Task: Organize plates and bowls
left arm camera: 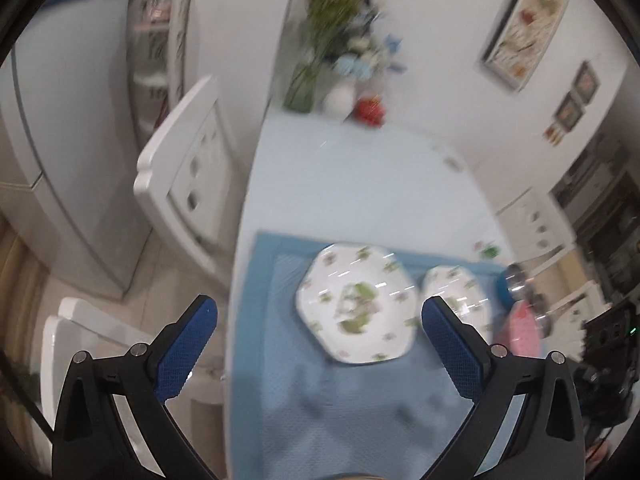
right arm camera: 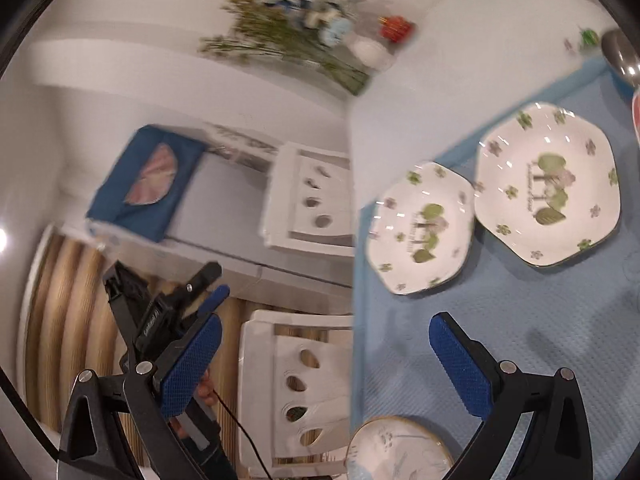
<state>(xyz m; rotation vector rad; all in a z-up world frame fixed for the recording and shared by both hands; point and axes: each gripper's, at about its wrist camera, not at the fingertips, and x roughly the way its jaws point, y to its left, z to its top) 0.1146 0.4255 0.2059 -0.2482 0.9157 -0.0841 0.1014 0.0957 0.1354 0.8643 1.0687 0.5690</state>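
Observation:
Two white hexagonal plates with green floral prints lie side by side on a blue mat point(left arm camera: 360, 400). In the left wrist view the larger plate point(left arm camera: 356, 304) is ahead and the second plate point(left arm camera: 460, 296) sits right of it. In the right wrist view they show as a smaller plate point(right arm camera: 420, 228) and a larger plate point(right arm camera: 548, 184). A round gold-rimmed plate point(right arm camera: 400, 452) lies at the bottom edge. My left gripper point(left arm camera: 320, 316) is open and empty above the mat; it also shows in the right wrist view point(right arm camera: 212, 308). My right gripper point(right arm camera: 326, 340) is open and empty.
White chairs point(left arm camera: 180, 184) point(right arm camera: 296, 380) stand along the table's left edge. A vase of flowers point(left arm camera: 332, 40), a white object and a red object point(left arm camera: 370, 110) stand at the table's far end. A steel bowl point(right arm camera: 620, 56) and a pink item point(left arm camera: 520, 328) sit at the right.

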